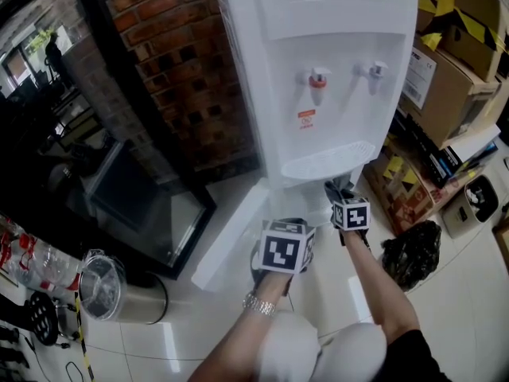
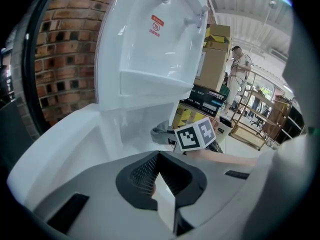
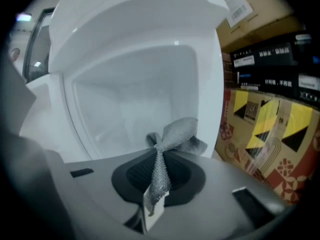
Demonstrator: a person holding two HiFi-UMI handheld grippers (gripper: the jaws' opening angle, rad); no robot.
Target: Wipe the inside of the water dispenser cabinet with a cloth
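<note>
The white water dispenser (image 1: 318,78) stands against a brick wall, its lower cabinet door (image 1: 231,237) swung open to the left. My right gripper (image 3: 155,184) is shut on a grey mesh cloth (image 3: 175,134), held at the mouth of the empty white cabinet (image 3: 135,109). In the head view that gripper (image 1: 340,191) sits just under the drip tray, at the cabinet's right edge. My left gripper (image 2: 162,184) is shut with nothing in it, lower and to the left (image 1: 282,228), beside the open door. From it I see the cloth (image 2: 162,132) and the right gripper's marker cube.
Cardboard boxes (image 1: 445,78) are stacked right of the dispenser, printed cartons (image 3: 270,129) close to the cabinet side. A black plastic bag (image 1: 411,253) lies on the floor at right. A steel bin (image 1: 119,289) and a dark glass panel (image 1: 143,205) stand left.
</note>
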